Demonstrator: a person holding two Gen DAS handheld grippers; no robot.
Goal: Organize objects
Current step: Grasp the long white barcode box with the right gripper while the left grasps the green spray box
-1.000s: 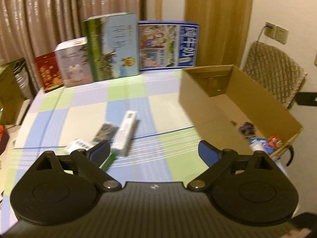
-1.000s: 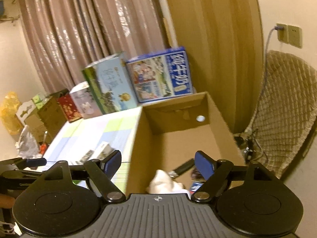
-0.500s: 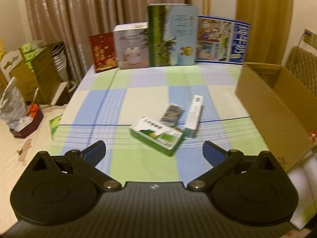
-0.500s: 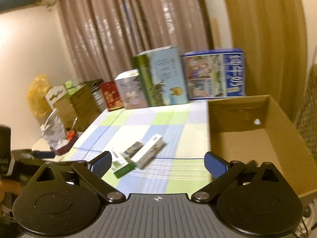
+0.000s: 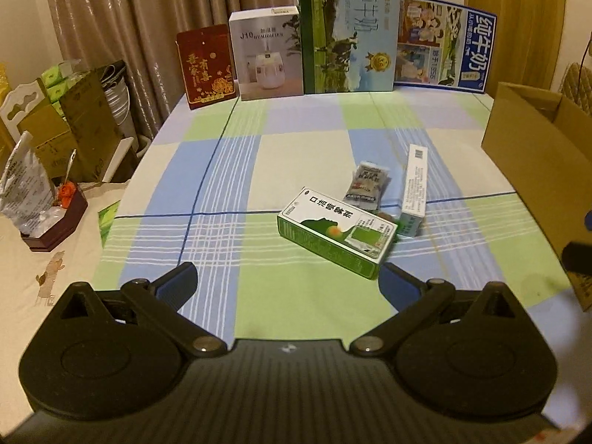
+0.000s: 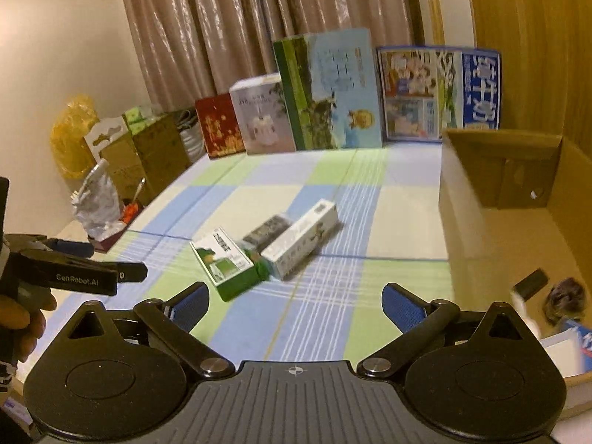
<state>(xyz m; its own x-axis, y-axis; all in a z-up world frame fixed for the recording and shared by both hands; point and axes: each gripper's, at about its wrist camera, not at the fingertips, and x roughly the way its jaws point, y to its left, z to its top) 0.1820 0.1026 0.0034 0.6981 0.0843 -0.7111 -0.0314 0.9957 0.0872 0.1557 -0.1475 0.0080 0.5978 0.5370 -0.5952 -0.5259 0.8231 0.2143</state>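
A green and white medicine box (image 5: 335, 232) lies on the checked tablecloth, with a dark snack packet (image 5: 366, 185) and a long white box (image 5: 415, 188) just behind it. The same three show in the right wrist view: green box (image 6: 225, 263), packet (image 6: 267, 230), white box (image 6: 301, 245). My left gripper (image 5: 288, 284) is open and empty, just short of the green box. My right gripper (image 6: 295, 304) is open and empty, above the cloth near the open cardboard box (image 6: 458, 199). That box (image 5: 532, 159) holds several small items (image 6: 564, 298).
Tall printed cartons (image 5: 347, 33) stand in a row along the table's far edge. Brown cartons and a bag (image 5: 26, 188) sit on a side surface to the left. The left hand-held gripper (image 6: 74, 277) shows at the left of the right wrist view.
Both grippers swung left, away from the cardboard box, and now face the three items on the cloth. The left gripper has pulled back. Both stayed open.
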